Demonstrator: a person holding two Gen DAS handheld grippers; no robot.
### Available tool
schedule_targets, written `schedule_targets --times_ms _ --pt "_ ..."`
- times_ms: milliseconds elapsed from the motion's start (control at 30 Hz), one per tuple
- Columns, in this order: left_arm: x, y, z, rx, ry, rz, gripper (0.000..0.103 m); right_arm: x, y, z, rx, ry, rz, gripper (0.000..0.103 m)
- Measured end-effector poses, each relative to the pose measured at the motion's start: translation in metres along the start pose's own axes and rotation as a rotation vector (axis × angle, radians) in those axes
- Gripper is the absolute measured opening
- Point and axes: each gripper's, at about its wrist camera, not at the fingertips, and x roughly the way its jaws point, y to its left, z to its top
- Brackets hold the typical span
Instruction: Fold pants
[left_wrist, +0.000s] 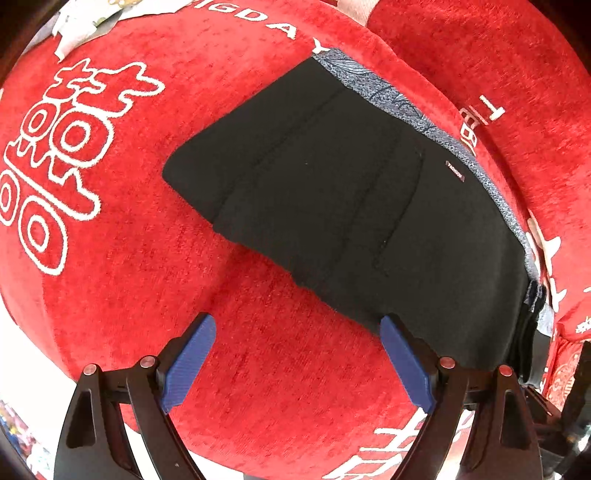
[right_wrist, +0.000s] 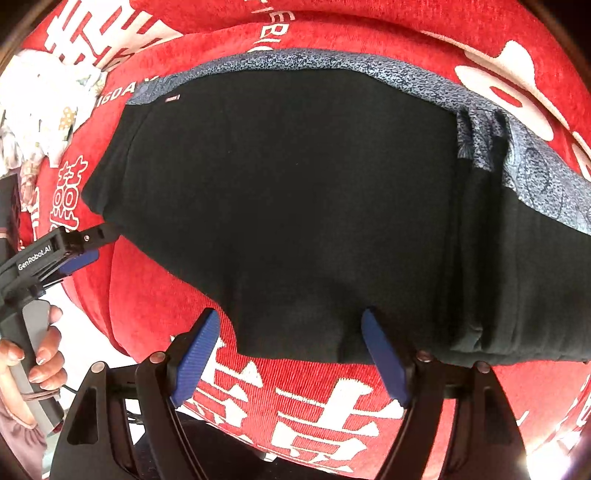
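Observation:
Black pants (left_wrist: 332, 192) with a blue-grey patterned waistband (left_wrist: 388, 99) lie folded flat on a red cover. In the right wrist view the pants (right_wrist: 295, 206) fill the middle. My left gripper (left_wrist: 297, 332) is open and empty, its right fingertip at the pants' near edge; it also shows in the right wrist view (right_wrist: 83, 254) beside the pants' left corner. My right gripper (right_wrist: 290, 332) is open and empty, its fingers straddling the pants' near hem just above the cloth.
The red plush cover (left_wrist: 129, 258) with white characters spans the whole surface. A white printed cloth (right_wrist: 44, 107) lies at the far left. A red cushion (left_wrist: 498, 55) rises behind the waistband. The cover's near edge drops off below the grippers.

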Motion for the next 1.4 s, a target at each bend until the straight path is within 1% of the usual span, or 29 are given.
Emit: schedule_targets --times_ms 67,100,167,267,333,500,600,633,700,900,1033,1167,1233,1300,1367,1400 --pt "0.003 -0.002 0.007 -0.011 0.000 -0.012 0.091 0.001 0.000 0.002 0.000 0.001 0.002 0.082" --pt "0.005 -0.003 0.012 -0.025 -0.003 -0.030 0.091 0.002 0.000 0.003 0.000 0.002 0.003 0.082" --pt "0.005 0.000 0.019 -0.063 -0.018 -0.077 0.091 0.002 0.000 0.003 -0.001 0.004 0.007 0.082" --pt "0.002 0.018 0.028 -0.150 -0.048 -0.178 0.091 0.002 -0.001 0.004 -0.005 0.008 0.011 0.083" --pt "0.005 0.024 0.034 -0.172 -0.046 -0.216 0.091 0.003 -0.001 0.005 -0.007 0.010 0.014 0.083" --pt "0.017 0.026 0.039 -0.163 -0.037 -0.316 0.091 0.004 -0.001 0.007 -0.010 0.013 0.014 0.083" --pt "0.023 0.024 0.042 -0.184 -0.044 -0.409 0.091 0.005 0.000 0.006 -0.015 0.014 0.013 0.085" --pt "0.026 0.023 0.044 -0.196 -0.044 -0.452 0.091 0.006 0.000 0.007 -0.019 0.014 0.013 0.085" --pt "0.031 0.020 0.046 -0.202 -0.044 -0.488 0.091 0.007 0.002 0.007 -0.025 0.016 0.012 0.087" --pt "0.040 0.014 0.057 -0.204 -0.062 -0.471 0.091 0.009 0.004 0.008 -0.033 0.018 0.004 0.087" --pt "0.040 0.007 0.062 -0.207 -0.066 -0.429 0.091 0.010 0.007 0.009 -0.034 0.021 0.003 0.087" --pt "0.023 -0.009 0.060 -0.151 -0.125 -0.397 0.091 0.011 0.008 0.009 -0.034 0.020 0.004 0.087" --pt "0.021 -0.015 0.061 -0.140 -0.135 -0.365 0.091 0.011 0.007 0.009 -0.030 0.019 0.005 0.087" --pt "0.027 -0.020 0.063 -0.135 -0.127 -0.299 0.090 0.009 0.008 0.009 -0.028 0.017 0.002 0.087" --pt "0.032 -0.027 0.064 -0.118 -0.127 -0.191 0.076 0.000 0.009 0.011 -0.027 0.001 -0.013 0.087" --pt "0.034 -0.029 0.063 -0.099 -0.132 -0.143 0.067 -0.006 0.009 0.012 -0.032 -0.012 -0.012 0.087"
